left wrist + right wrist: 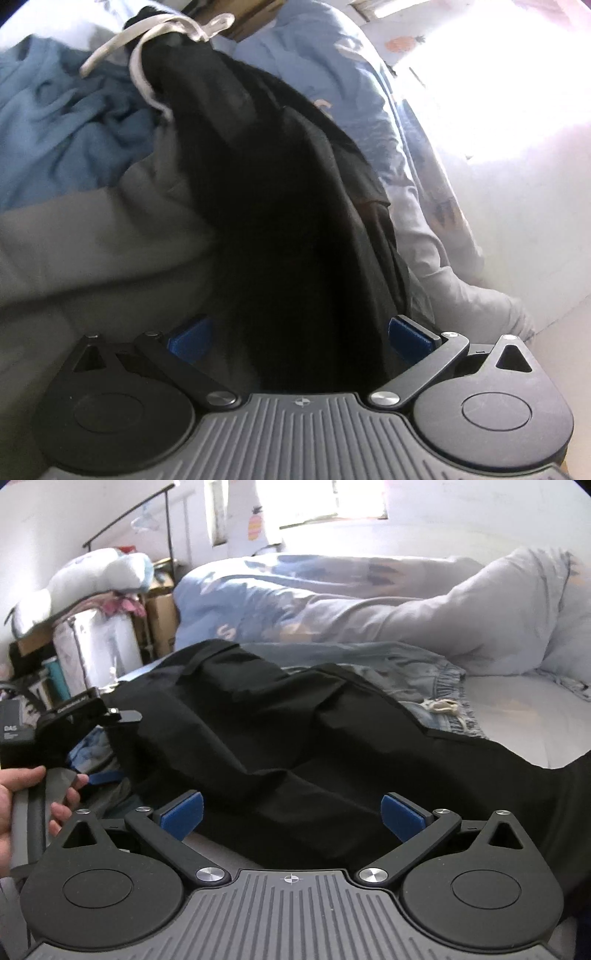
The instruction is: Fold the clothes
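Spread wide: left gripper (299,338), blue pads (410,334) well apart, black garment (288,221) running through the gap and off toward a white drawstring (147,55) at its far end; no pinch visible. Likewise splayed: right gripper (291,812), black garment (280,731) lying slack between its pads, nothing clamped. Draped across the bed, over pale denim jeans (436,686) and beside a blue crumpled garment (62,125) and grey cloth (92,243). Behind, a bunched light-blue duvet (369,605) (patterned, blurred). At far left, a hand (22,805) around the other gripper's handle.
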The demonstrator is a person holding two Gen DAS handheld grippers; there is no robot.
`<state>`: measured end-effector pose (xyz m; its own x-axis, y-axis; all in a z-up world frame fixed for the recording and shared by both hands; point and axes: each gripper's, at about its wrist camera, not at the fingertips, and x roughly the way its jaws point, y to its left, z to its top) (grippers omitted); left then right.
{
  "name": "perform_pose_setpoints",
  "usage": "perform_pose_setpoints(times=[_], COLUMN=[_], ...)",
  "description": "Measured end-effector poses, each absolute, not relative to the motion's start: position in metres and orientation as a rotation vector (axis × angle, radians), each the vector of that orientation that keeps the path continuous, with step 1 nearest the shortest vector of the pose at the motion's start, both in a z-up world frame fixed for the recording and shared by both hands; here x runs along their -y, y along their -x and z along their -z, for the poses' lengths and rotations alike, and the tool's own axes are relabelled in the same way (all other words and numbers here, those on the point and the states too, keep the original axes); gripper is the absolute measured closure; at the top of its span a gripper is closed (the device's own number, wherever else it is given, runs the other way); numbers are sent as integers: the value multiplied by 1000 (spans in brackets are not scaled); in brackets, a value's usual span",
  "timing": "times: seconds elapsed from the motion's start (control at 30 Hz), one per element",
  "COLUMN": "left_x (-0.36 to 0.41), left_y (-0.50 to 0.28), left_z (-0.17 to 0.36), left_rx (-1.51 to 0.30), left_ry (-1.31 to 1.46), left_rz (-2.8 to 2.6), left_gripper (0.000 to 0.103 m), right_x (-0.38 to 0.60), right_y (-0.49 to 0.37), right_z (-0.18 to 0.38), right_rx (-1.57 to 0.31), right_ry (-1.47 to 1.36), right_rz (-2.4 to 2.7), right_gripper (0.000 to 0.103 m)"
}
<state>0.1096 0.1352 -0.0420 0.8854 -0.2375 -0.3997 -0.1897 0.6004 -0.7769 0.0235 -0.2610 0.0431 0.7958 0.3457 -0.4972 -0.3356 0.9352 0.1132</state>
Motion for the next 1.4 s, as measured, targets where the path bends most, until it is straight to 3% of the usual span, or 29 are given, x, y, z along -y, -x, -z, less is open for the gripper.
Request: perform_pose_setpoints(times=[0.27, 0.7, 1.0, 1.4], left_x=[-141, -116, -79, -53], left_y=[-109, -143, -150, -137], left_z=[36, 37, 33, 37], left_rx=[-350, -503, -576, -520], left_ry=[1068, 984, 675, 447], left_rz=[158, 152, 77, 29], left_gripper=[0, 0, 0, 0], right_x=[257, 252, 263, 258], right_y=[-33, -42, -74, -72], right_z=[-34, -19, 6, 19], right_rx=[-517, -491, -770, -787], right_ry=[-29, -72, -175, -120], right_rz=[-379, -356, -60, -63], right_gripper=[0, 0, 0, 0])
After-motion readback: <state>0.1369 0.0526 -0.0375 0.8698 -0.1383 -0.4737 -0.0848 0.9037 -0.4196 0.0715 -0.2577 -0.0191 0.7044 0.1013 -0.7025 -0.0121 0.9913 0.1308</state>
